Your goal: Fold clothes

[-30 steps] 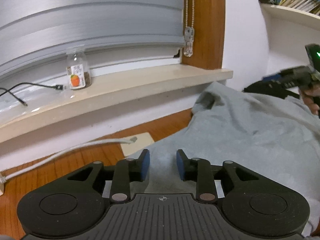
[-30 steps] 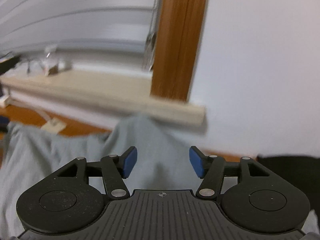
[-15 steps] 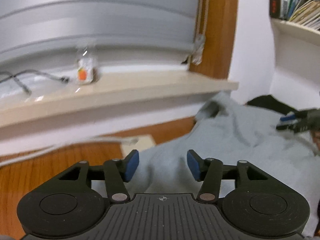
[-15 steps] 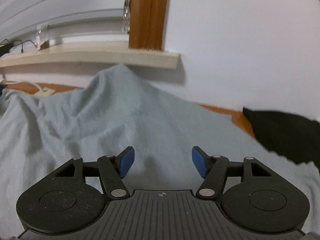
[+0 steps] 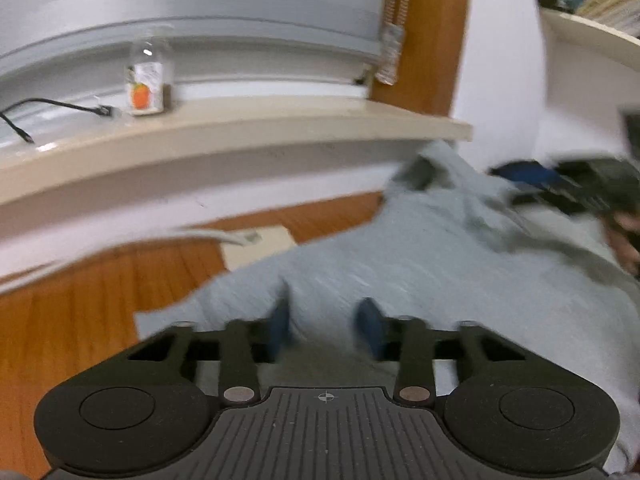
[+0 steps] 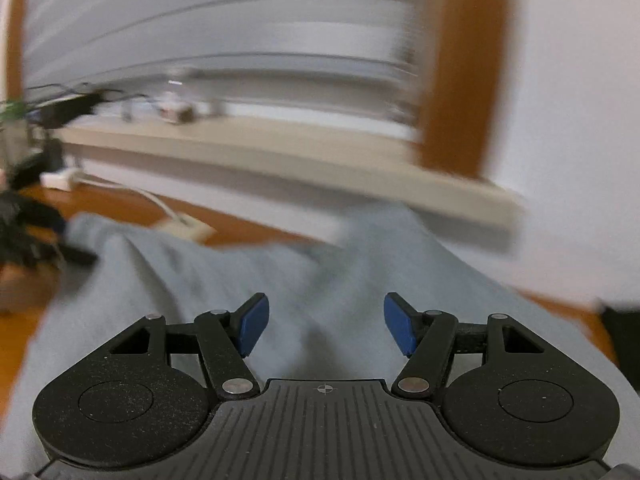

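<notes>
A light grey garment (image 5: 420, 272) lies rumpled over the wooden table (image 5: 80, 300), one corner raised against the window sill. My left gripper (image 5: 324, 326) hovers low over its near left edge, blue pads a moderate gap apart, and the blur hides whether cloth sits between them. In the right wrist view my right gripper (image 6: 326, 330) stands wide open just above the same garment (image 6: 360, 264), holding nothing. The right gripper (image 5: 560, 184) also shows blurred at the garment's far right, with a hand (image 5: 624, 236) behind it. The left gripper (image 6: 28, 232) appears at the left edge.
A beige window sill (image 5: 240, 132) runs along the back with a small orange-labelled bottle (image 5: 146, 84) and a black cable (image 5: 48, 106). A white cable and a beige card (image 5: 260, 244) lie on the table. A black cloth (image 6: 624, 336) sits at the right. Books fill a shelf (image 5: 592, 28).
The left gripper's fingers have drawn closer together than half a second ago. The right wrist view has swung left toward the window; the right gripper stays wide open. Both views are blurred by motion.
</notes>
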